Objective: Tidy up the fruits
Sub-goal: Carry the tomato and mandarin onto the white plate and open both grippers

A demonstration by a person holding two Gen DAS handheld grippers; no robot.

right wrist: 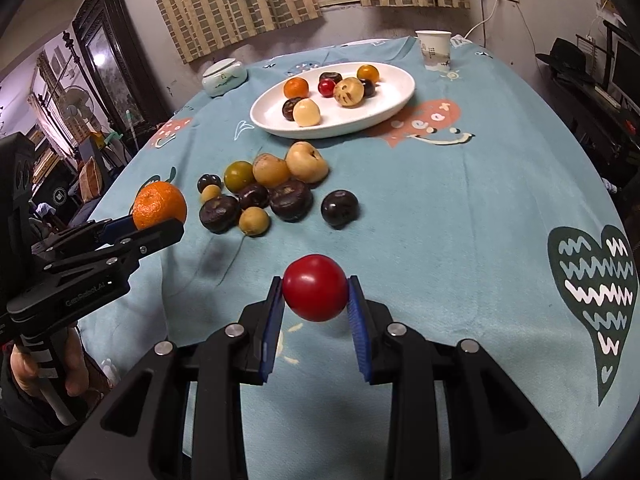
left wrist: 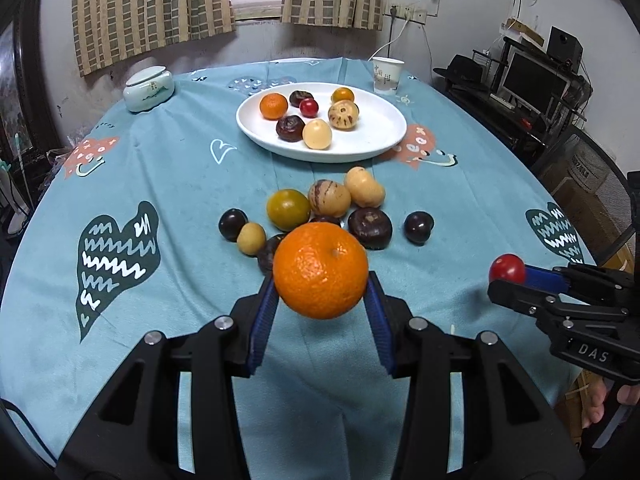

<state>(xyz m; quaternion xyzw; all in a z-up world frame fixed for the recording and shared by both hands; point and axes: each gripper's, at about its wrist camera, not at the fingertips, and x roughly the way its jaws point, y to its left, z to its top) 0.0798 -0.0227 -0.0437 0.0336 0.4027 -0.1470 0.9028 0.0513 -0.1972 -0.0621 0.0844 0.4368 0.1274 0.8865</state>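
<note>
My left gripper is shut on an orange and holds it above the cloth, in front of a loose pile of fruits. It also shows at the left of the right wrist view. My right gripper is shut on a red tomato, held above the cloth; it shows at the right of the left wrist view. A white oval plate further back holds several fruits. The pile lies between the grippers and the plate.
A round table has a teal patterned cloth. A lidded ceramic jar stands at the back left and a paper cup at the back right. Shelves and a monitor stand right of the table.
</note>
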